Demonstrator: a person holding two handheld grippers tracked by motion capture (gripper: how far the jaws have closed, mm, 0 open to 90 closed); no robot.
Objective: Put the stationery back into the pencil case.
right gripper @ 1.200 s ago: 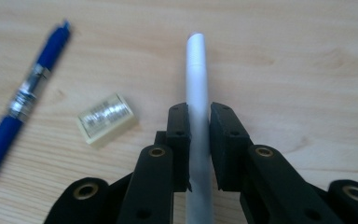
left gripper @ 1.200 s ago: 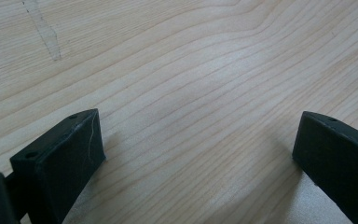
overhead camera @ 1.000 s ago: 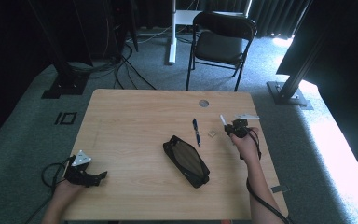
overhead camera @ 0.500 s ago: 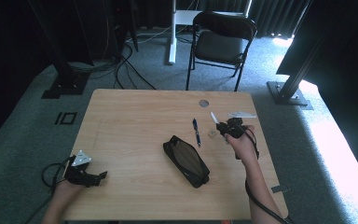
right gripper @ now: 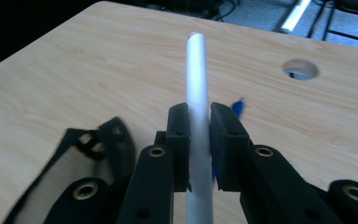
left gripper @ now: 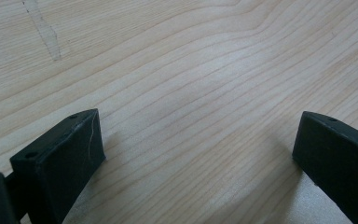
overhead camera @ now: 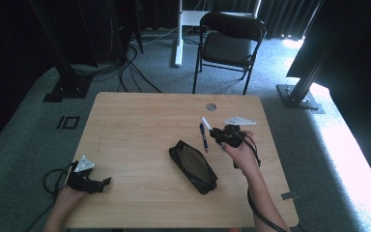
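Note:
A white pen (right gripper: 196, 79) is clamped between the jaws of my right gripper (right gripper: 198, 116) and sticks out ahead of them. In the high view the right gripper (overhead camera: 216, 132) hovers above the table's right half, the white pen (overhead camera: 206, 123) pointing left and away. A blue pen (overhead camera: 204, 140) lies on the wood just below it, its tip (right gripper: 238, 106) showing beside the jaws. A black zip case (overhead camera: 193, 166) lies open at mid-table, left of and nearer than the gripper. My left gripper (overhead camera: 91, 181) rests at the near left corner, its jaws (left gripper: 196, 144) wide apart over bare wood.
The wooden table (overhead camera: 140, 125) has a round cable hole (overhead camera: 211, 106) near its far edge. A black folding chair (overhead camera: 227, 46) stands behind the table. Stand bases and cables lie on the grey carpet around it.
My right gripper has moved left and risen a little with the white pen, from the right edge to above the blue pen. The left gripper has stayed put.

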